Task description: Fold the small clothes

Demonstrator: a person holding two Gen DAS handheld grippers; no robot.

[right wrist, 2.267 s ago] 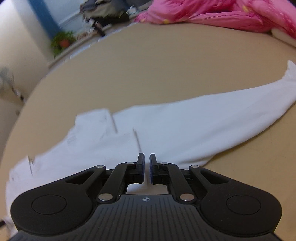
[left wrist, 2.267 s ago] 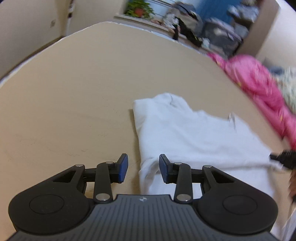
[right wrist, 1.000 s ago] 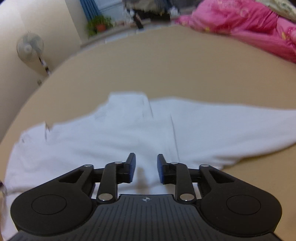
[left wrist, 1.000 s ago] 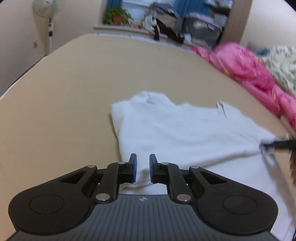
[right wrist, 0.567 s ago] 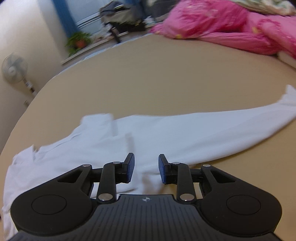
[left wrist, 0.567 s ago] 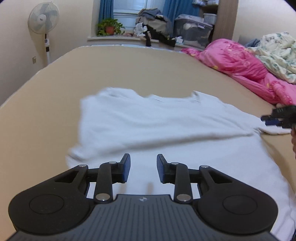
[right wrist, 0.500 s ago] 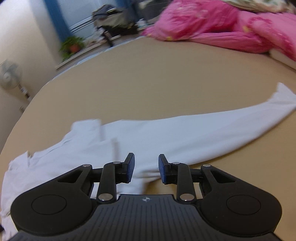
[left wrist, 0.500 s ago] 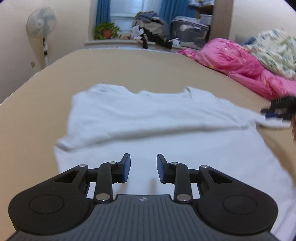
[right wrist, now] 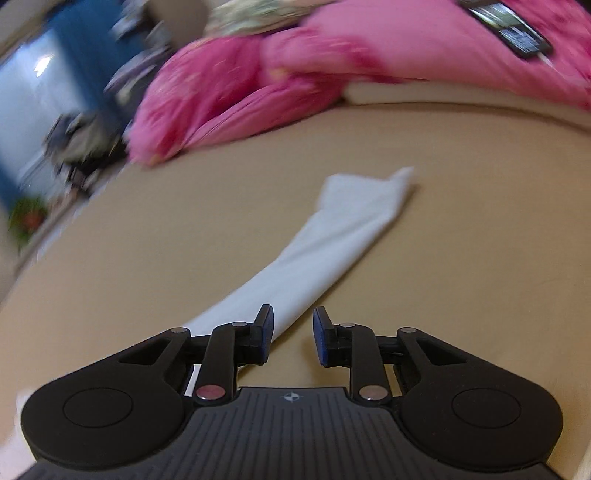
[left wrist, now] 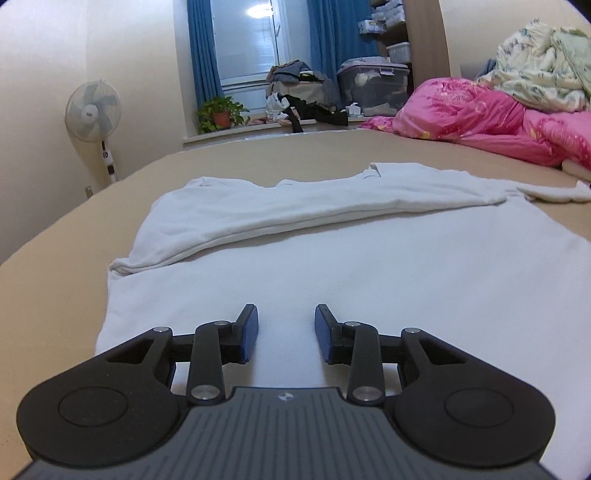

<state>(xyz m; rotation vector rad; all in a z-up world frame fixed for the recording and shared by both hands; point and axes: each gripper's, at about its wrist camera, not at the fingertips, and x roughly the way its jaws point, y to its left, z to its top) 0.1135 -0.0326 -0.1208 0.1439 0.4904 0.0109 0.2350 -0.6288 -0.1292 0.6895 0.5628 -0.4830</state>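
Observation:
A white long-sleeved shirt (left wrist: 369, 258) lies flat on the tan bed (left wrist: 55, 280). One sleeve (left wrist: 295, 210) is folded across its body. My left gripper (left wrist: 286, 334) is open and empty, low over the shirt's near edge. In the right wrist view the other sleeve (right wrist: 332, 240) stretches away across the bed to its cuff. My right gripper (right wrist: 293, 334) is open and empty just above the near part of that sleeve, its left finger over the cloth.
A pink duvet (left wrist: 498, 125) and a floral quilt (left wrist: 543, 81) are piled at the bed's far right. A standing fan (left wrist: 92, 114), a potted plant (left wrist: 221, 114) and storage boxes (left wrist: 373, 88) stand by the window. A phone (right wrist: 513, 33) lies on the pink duvet.
Both grippers let go of the shirt and opened. The left gripper dropped low over the shirt body. The right gripper swung right, toward the outstretched sleeve.

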